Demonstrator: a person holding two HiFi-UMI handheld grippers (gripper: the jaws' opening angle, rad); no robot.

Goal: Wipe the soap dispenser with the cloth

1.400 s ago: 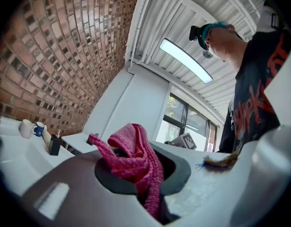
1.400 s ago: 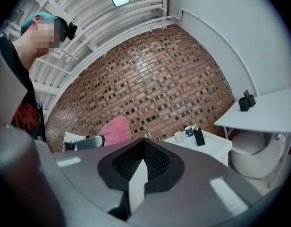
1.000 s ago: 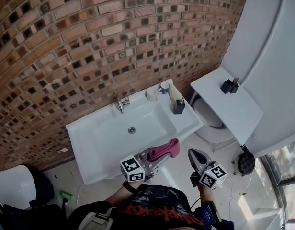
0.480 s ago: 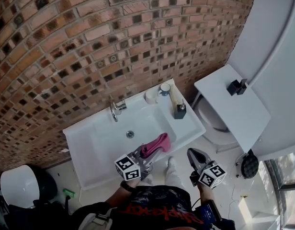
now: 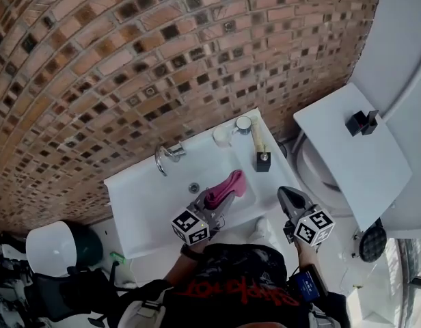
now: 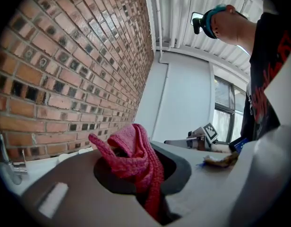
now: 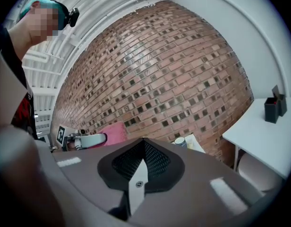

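A dark soap dispenser [image 5: 264, 161] stands on the right rim of the white sink [image 5: 139, 207]. My left gripper [image 5: 217, 201] is shut on a pink cloth [image 5: 226, 186], which hangs over the basin, left of the dispenser and apart from it. In the left gripper view the cloth [image 6: 138, 160] bunches between the jaws of the left gripper [image 6: 144, 176]. My right gripper [image 5: 285, 194] is shut and holds nothing, at the sink's front right corner, nearer me than the dispenser. In the right gripper view the right gripper [image 7: 143, 148] has its jaws together; the dispenser is hidden there.
A chrome faucet [image 5: 165, 157] and a cup [image 5: 243, 123] sit at the sink's back by the brick wall [image 5: 128, 60]. A white shelf [image 5: 350, 159] with a small black item [image 5: 361, 122] stands right, over a toilet [image 5: 316, 173]. A white bin [image 5: 52, 249] is at left.
Both grippers have moved forward toward the sink. The cloth has gone from the sink's front edge to over the basin. The right gripper has come up to the sink's front right corner.
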